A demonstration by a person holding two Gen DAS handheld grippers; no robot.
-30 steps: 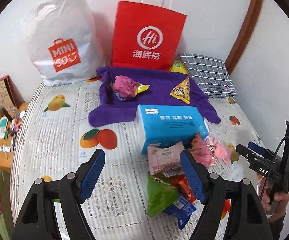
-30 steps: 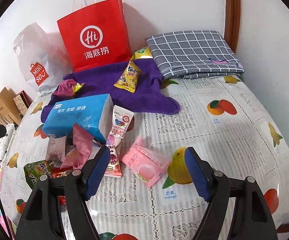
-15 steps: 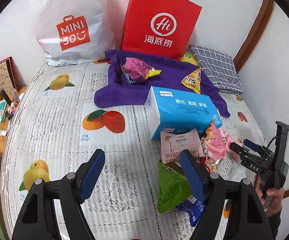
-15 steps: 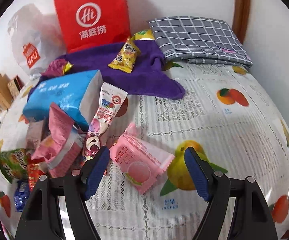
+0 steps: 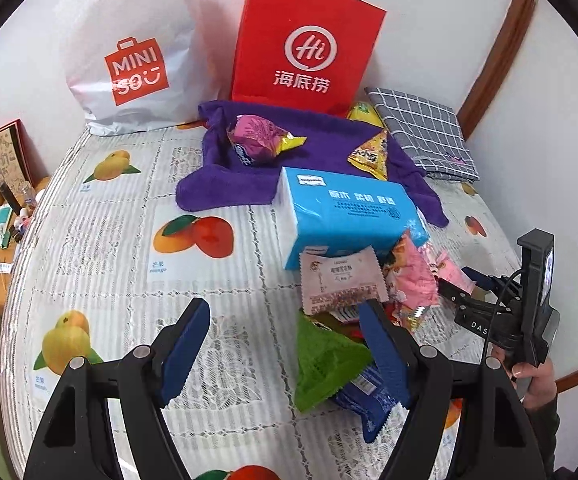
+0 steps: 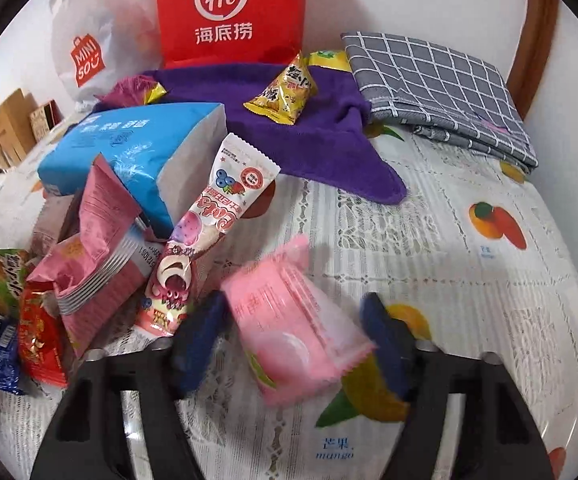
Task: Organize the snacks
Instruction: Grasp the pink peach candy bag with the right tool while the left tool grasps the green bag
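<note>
Snack packets lie heaped on the fruit-print tablecloth (image 5: 101, 248) beside a blue tissue pack (image 5: 345, 212). A flat pink packet (image 6: 293, 320) lies between the jaws of my right gripper (image 6: 293, 340), which are closing on it; the blurred pads stand at its two edges. A long strawberry-print packet (image 6: 209, 232) and a crinkled pink bag (image 6: 89, 264) lie just to its left. My left gripper (image 5: 285, 312) hangs open over the cloth, its right finger above a green packet (image 5: 325, 356). In the left wrist view the right gripper (image 5: 461, 280) reaches into the pile.
A purple towel (image 5: 329, 148) at the back carries a yellow triangular snack (image 5: 371, 154) and a purple bag (image 5: 257, 140). Behind stand a red paper bag (image 5: 305, 40) and a white plastic bag (image 5: 129, 52). A folded grey checked cloth (image 5: 421, 132) lies back right.
My right gripper has sunk onto the pink packet and its jaws have narrowed around it. The left gripper has dipped a little, still as wide.
</note>
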